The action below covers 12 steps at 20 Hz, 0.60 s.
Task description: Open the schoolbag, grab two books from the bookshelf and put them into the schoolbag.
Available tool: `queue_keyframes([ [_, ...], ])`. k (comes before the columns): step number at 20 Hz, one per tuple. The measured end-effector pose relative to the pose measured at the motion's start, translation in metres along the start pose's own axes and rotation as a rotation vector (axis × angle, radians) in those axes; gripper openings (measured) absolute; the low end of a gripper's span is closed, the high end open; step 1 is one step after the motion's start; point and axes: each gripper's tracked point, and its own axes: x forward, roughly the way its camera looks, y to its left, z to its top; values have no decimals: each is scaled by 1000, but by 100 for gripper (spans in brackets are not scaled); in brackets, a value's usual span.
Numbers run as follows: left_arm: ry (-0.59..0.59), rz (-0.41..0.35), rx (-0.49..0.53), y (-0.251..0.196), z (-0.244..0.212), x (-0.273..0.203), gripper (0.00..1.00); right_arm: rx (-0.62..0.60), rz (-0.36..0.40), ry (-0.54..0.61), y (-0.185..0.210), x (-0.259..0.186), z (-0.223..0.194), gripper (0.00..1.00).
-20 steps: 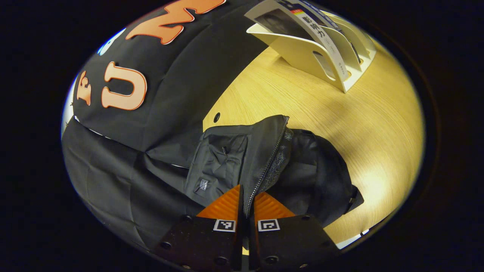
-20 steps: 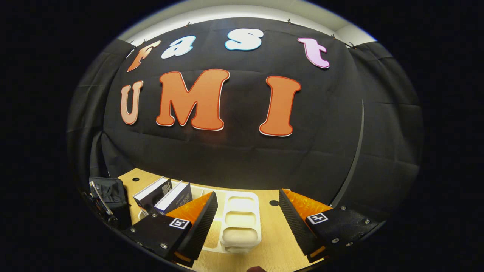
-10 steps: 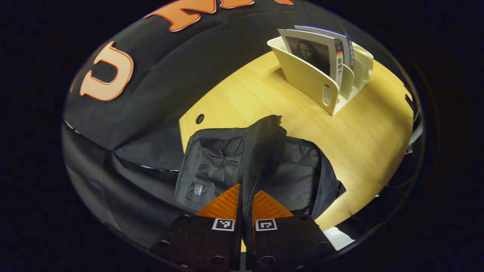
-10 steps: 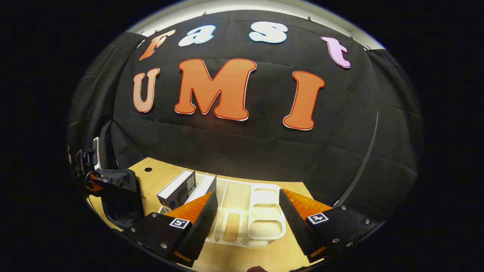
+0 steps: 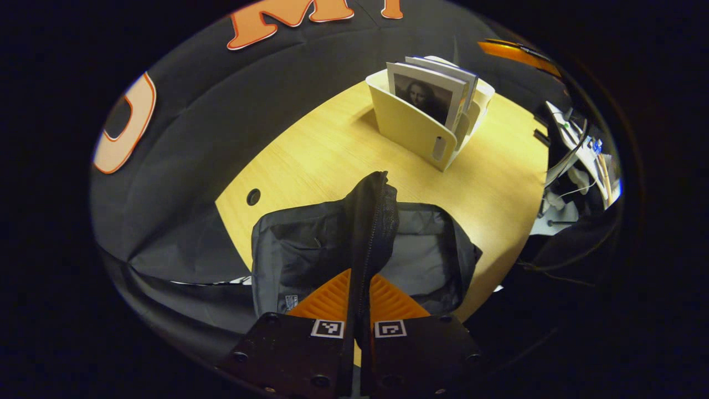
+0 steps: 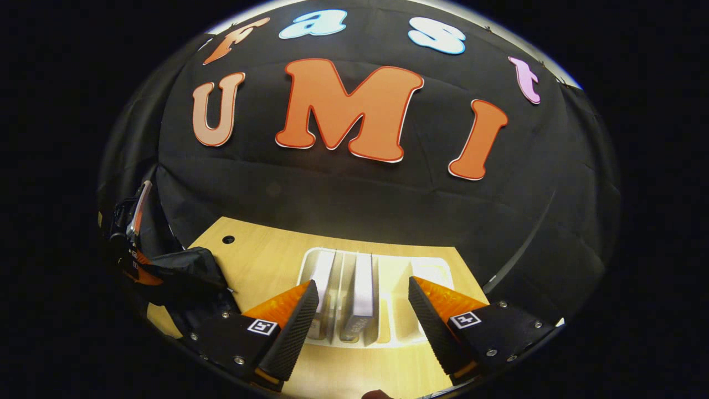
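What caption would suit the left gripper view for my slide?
Left gripper shut on the schoolbag's flap, holding it up; two books wait in the bookshelf.

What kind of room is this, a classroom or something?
Probably a staged recording booth, not a classroom: a black cloth wall backs one wooden table holding a cream bookshelf with books and a schoolbag.

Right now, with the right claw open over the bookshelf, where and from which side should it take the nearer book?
Probably from above, on its top edge: the book stands upright in the bookshelf, dividers on both faces, only that edge free. The right claw already straddles it.
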Motion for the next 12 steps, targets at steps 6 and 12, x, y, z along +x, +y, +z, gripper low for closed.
queue_keyframes([
  [6,-4,-89,-4,13,9,-20,6,5,94,201,41,17,5,97],
  [12,17,-69,7,29,14,-30,6,-83,174,412,52,52,-10,97],
])
